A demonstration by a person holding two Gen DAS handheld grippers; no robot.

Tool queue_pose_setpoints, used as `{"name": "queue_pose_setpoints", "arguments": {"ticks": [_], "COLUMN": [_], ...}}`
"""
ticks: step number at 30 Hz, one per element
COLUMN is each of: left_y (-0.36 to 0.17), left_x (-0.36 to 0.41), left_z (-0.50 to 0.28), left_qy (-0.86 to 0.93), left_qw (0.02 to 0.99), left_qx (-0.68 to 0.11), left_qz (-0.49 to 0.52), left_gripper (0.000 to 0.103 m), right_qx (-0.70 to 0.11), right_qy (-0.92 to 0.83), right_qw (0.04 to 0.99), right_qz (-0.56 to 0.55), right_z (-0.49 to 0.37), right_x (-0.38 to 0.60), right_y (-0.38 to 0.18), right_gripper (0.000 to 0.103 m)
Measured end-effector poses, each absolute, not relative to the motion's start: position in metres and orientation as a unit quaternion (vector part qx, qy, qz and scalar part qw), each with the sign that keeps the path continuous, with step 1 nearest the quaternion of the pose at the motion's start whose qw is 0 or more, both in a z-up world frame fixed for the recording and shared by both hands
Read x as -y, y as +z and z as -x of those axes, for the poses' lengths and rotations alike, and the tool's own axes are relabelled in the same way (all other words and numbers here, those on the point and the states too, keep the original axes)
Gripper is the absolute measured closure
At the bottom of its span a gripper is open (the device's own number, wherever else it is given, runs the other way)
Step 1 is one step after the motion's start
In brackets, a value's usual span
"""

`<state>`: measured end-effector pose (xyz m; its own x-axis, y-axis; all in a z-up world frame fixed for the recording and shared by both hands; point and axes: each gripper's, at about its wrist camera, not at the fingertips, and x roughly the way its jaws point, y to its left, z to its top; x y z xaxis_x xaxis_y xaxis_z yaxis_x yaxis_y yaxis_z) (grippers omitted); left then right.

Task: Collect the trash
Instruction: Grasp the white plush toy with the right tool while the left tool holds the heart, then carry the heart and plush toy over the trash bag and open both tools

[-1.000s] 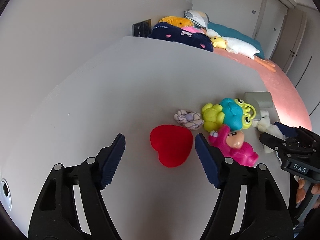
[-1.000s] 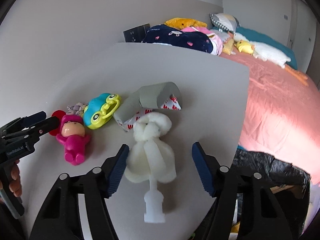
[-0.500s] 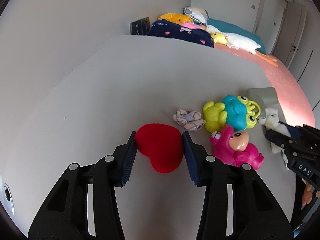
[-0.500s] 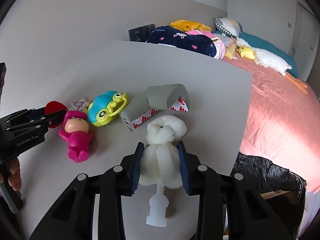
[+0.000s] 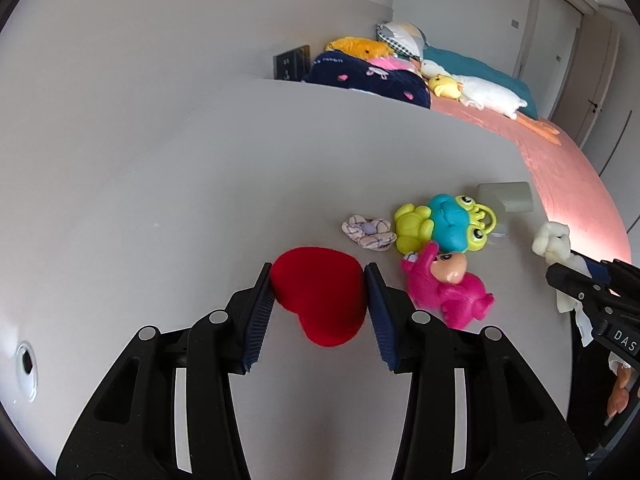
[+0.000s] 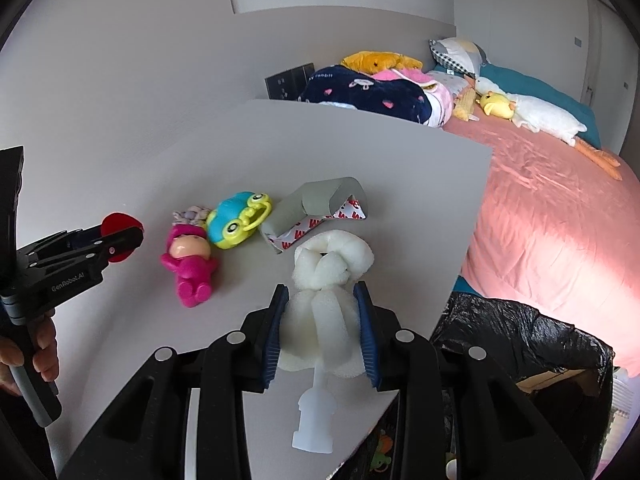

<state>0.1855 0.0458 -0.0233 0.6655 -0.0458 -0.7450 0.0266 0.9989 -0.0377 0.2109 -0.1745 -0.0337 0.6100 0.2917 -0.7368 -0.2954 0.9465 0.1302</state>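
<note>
While the red heart (image 5: 322, 294) is clamped by the left gripper (image 5: 319, 280) on the grey table (image 5: 200, 184), the white foam bundle (image 6: 324, 320) is pinched by the right gripper (image 6: 321, 294).

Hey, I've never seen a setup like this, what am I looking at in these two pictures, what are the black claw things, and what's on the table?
No robot here: a person holds a two-finger gripper in each hand, each carrying a fisheye camera looking along its fingers. One picture comes from the left gripper, shut on a red heart-shaped cushion. The other comes from the right gripper, shut on a white foam wad with a white plastic piece below it. On the grey table lie a pink doll, a blue and yellow-green frog toy, a small checked cloth flower and a grey folded foam strip. A black-lined bin stands beside the table.
</note>
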Motion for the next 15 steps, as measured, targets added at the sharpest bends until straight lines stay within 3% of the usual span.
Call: {"name": "queue_pose_setpoints", "arguments": {"ticks": [15], "left_y": [0.008], "left_x": [-0.005], "left_z": [-0.132], "left_qy": [-0.034], "left_qw": [0.924], "left_qx": [-0.382], "left_qz": [0.008], "left_gripper": [0.058], "right_qx": [-0.387], "right_qy": [0.174], "right_qw": [0.905], "right_qz": [-0.016], "right_z": [-0.165], "right_x": [0.204], "right_y": [-0.009], "right_gripper": [0.068]}}
